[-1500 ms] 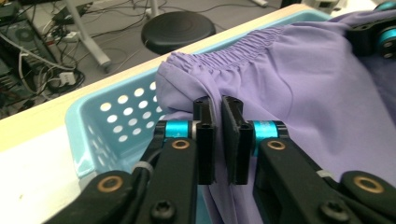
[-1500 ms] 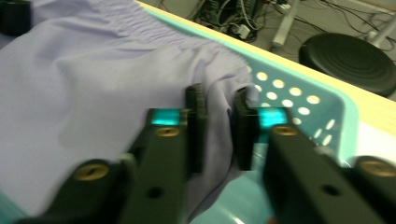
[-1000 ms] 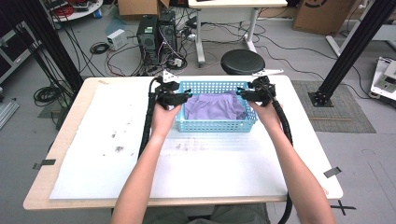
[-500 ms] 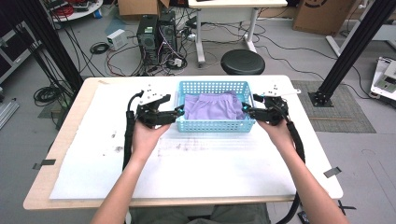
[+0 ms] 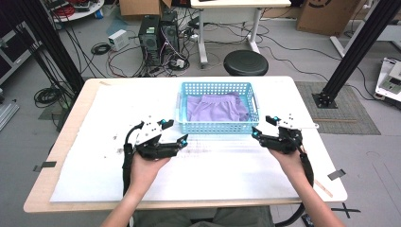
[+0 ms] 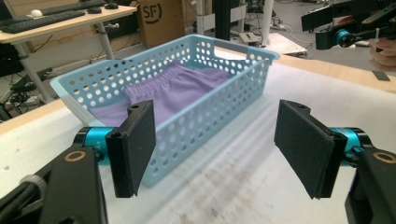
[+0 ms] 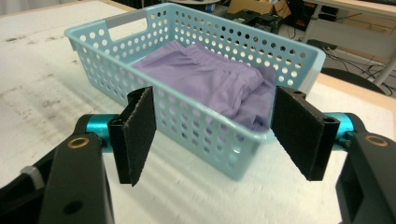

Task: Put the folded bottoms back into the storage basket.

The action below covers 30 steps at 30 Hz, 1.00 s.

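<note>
Purple cloth (image 5: 216, 108) lies in the blue basket (image 5: 217, 127), upper centre. I see left gripper (image 5: 171, 134) and right gripper (image 5: 263, 126) spread wide, empty, flanking it.

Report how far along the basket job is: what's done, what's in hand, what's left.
Done, by the look of it: the purple cloth lies folded inside the blue basket on the table. In hand: nothing; the left gripper and right gripper are both open, empty, and clear of the basket on either side. Left: nothing visible to put away, so the job looks finished.
</note>
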Available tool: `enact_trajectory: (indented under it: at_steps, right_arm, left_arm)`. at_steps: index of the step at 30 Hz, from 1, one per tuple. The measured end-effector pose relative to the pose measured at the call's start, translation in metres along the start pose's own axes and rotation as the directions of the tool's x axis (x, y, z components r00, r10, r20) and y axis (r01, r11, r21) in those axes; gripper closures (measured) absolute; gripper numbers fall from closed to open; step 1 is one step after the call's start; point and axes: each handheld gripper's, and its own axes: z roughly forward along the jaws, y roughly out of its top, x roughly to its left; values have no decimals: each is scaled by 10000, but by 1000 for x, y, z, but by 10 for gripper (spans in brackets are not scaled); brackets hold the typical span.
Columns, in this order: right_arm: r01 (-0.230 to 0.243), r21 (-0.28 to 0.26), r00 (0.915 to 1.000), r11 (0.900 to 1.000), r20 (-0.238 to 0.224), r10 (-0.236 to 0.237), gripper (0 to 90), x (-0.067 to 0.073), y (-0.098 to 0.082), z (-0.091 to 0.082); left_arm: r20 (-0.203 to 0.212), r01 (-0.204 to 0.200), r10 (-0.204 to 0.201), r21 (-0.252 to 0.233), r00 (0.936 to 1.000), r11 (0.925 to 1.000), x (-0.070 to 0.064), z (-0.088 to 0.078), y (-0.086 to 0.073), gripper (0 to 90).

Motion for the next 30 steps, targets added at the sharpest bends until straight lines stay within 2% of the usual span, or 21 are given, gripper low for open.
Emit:
enact_trajectory:
  at_steps: [3, 7, 13, 22, 26, 30]
  right_arm:
    - [-40, -215, 10000, 9998, 29, 41, 311, 3, -13, -6]
    - [-40, -203, 10000, 9998, 53, 41, 308, 7, -24, -11]
    - [-106, -194, 9999, 9998, 31, 107, 302, 10, -38, -16]
    - [-279, -2, 9996, 9996, 90, 279, 290, 7, -46, -14]
    - [-240, 47, 9997, 9997, 69, 240, 287, 7, -47, -12]
    - [-137, 76, 9999, 9999, 36, 137, 287, 8, -48, -10]
  left_arm:
    - [-125, -150, 150, -52, 9998, 9999, -3, -5, -10, 294]
    - [-260, -153, 149, -153, 9996, 9998, -2, -11, -20, 293]
    - [-424, -145, 148, 77, 9990, 9999, -3, -16, -34, 291]
    - [-350, -140, 156, 475, 9993, 9988, -3, -11, -42, 291]
    - [-361, -510, 538, 748, 9979, 9959, -3, -8, -43, 288]
    - [-356, -419, 448, 775, 9984, 9961, -3, -7, -44, 288]
